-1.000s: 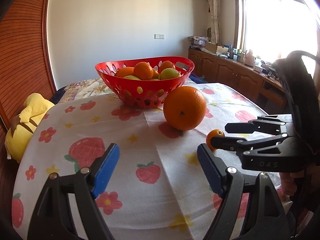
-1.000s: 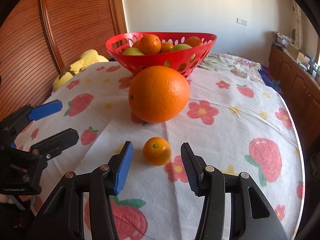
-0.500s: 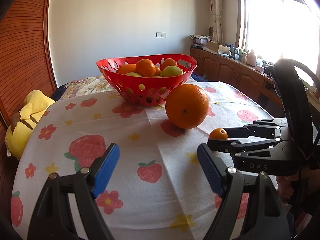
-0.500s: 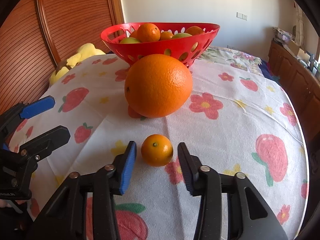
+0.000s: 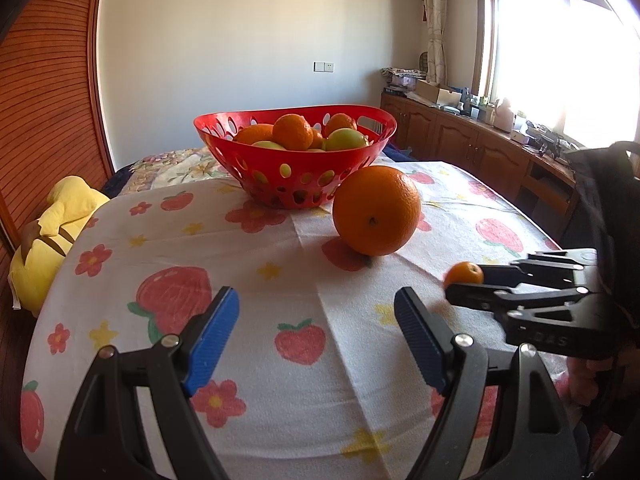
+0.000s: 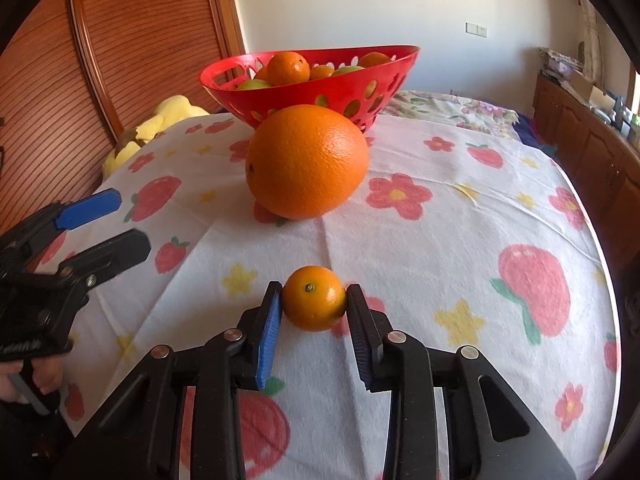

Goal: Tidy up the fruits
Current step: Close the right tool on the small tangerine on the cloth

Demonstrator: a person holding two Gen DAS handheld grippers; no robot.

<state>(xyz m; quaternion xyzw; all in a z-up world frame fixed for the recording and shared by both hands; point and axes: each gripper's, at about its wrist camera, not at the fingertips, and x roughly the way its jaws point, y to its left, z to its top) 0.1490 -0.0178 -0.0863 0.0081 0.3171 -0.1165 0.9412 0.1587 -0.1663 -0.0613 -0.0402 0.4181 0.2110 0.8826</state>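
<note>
With the right gripper [image 6: 314, 306] fingers clamped on the small orange [image 6: 314, 298] low on the tabletop [image 6: 460, 240], the pick is in hand. Next: lift, carry to 12 o'clock past the large orange [image 6: 306, 162], drop in the red basket [image 6: 340, 90]. Left gripper [image 5: 316, 328] fingers gape wide, empty.

- The small orange [image 6: 314, 298] is round and glossy, its green stem dot turned up and towards the camera. It sits on the flowered tabletop [image 6: 440, 248] nearest the viewer, pinched on both sides between two jaws.
- The large orange [image 6: 307, 161] is deep orange with a pebbled skin. It rests on the tabletop between the small orange and the basket, apart from the small one and just in front of the basket.
- The red basket [image 6: 372, 80] is plastic with oval holes in its wall, stands upright at the far side, and holds a heap of oranges [image 6: 288, 67] and green fruits [image 5: 345, 139].
</note>
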